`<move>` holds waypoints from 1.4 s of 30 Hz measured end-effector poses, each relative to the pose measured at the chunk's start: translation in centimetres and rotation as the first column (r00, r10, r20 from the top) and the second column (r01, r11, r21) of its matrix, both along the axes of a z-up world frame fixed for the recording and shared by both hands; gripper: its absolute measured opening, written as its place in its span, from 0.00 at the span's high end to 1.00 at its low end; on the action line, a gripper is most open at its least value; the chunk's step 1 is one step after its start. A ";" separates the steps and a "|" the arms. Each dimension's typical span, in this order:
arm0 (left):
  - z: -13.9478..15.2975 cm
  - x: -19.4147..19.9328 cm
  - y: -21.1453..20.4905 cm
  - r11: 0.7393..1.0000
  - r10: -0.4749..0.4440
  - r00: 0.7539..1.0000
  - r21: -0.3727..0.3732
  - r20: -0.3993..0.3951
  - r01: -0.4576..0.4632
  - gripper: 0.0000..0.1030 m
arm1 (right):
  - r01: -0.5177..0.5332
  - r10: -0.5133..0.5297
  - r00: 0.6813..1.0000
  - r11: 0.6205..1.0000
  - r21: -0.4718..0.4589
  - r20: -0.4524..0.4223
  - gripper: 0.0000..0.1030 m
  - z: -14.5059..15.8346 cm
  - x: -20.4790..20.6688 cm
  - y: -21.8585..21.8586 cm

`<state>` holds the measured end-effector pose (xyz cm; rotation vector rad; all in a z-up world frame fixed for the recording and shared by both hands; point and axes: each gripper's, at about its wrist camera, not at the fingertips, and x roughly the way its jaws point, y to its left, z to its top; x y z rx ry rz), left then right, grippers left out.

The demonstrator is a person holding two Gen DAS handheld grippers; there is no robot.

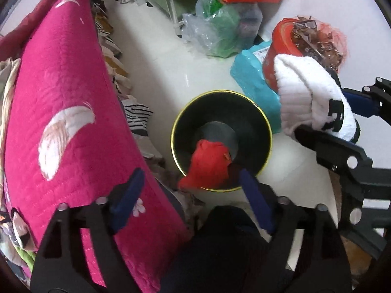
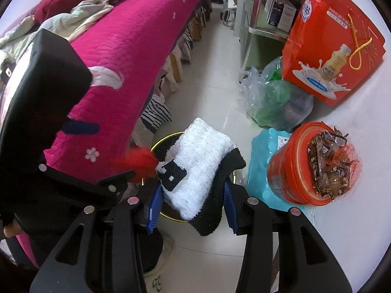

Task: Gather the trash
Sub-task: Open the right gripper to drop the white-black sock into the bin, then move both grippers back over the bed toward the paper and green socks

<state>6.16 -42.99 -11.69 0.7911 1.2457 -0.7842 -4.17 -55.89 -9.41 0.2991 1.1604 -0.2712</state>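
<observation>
- Directly below the left gripper (image 1: 193,200), whose jaws stand wide apart with nothing between them, a red cloth (image 1: 207,168) hangs at the 6 o'clock rim of the black bin (image 1: 259,122).
- Meanwhile the right gripper (image 2: 193,210) is clamped on a folded white-and-black knit (image 2: 200,166), above the bin.
- At 2 o'clock from the bin stands an orange tub (image 2: 288,178) of wrapped sweets; at 9 o'clock, a pink quilt (image 1: 73,97).
</observation>
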 end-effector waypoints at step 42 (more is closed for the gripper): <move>6.9 4.1 18.5 0.919 0.394 0.916 -0.055 0.075 -0.391 0.17 | -0.282 0.282 0.959 0.956 -0.080 -0.015 0.26 3.7 9.1 14.0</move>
